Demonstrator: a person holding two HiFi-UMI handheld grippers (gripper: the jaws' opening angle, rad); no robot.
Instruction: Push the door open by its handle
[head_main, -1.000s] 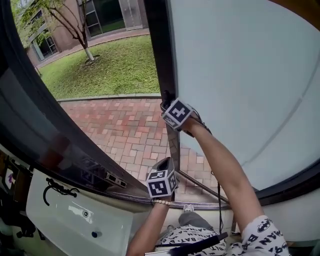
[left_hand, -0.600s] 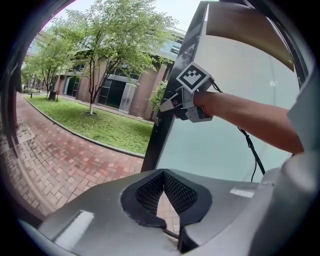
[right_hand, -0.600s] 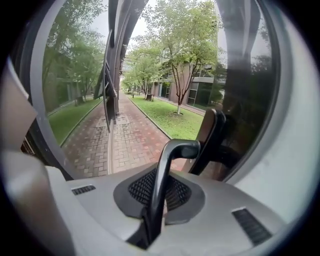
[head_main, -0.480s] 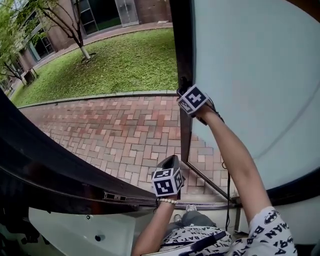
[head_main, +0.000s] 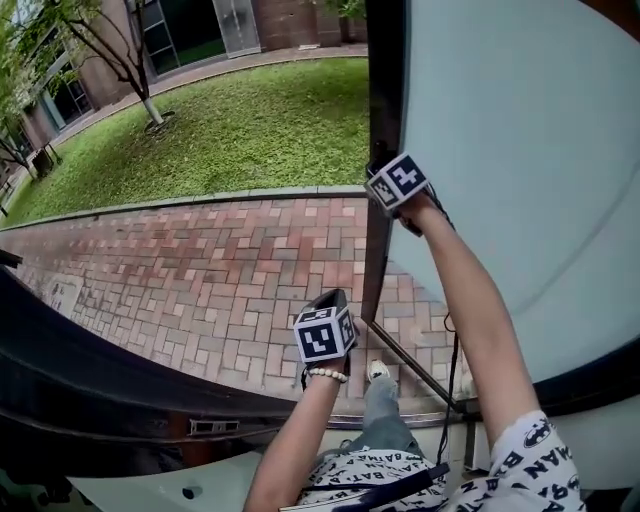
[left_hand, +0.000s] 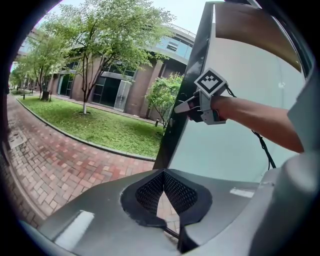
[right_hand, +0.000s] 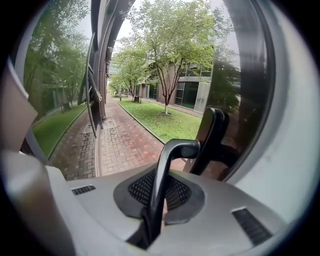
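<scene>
The door has a black frame edge (head_main: 385, 100) and a pale frosted pane (head_main: 520, 150), and it stands swung outward over the brick path. My right gripper (head_main: 400, 185) is up at that edge, shut on the black lever handle (right_hand: 167, 165), which runs between its jaws. The handle's mount (right_hand: 212, 135) sits on the frame just beyond. My left gripper (head_main: 322, 335) hangs lower in mid-air in the doorway, its fingertips touching and nothing between them. In the left gripper view, the right gripper (left_hand: 192, 105) is seen against the door edge (left_hand: 182, 110).
Outside lie red brick paving (head_main: 230, 270), a lawn (head_main: 250, 130), a tree (head_main: 130, 60) and brick buildings. A second black door leaf (head_main: 100, 370) curves across the lower left. A thin metal arm (head_main: 410, 365) runs at the door's foot. The person's shoe (head_main: 378, 372) is at the threshold.
The door has swung further outward and the opening has widened. My right gripper has gone with the handle, to the right and up. The left leaf has dropped lower in view, and a shoe has appeared.
</scene>
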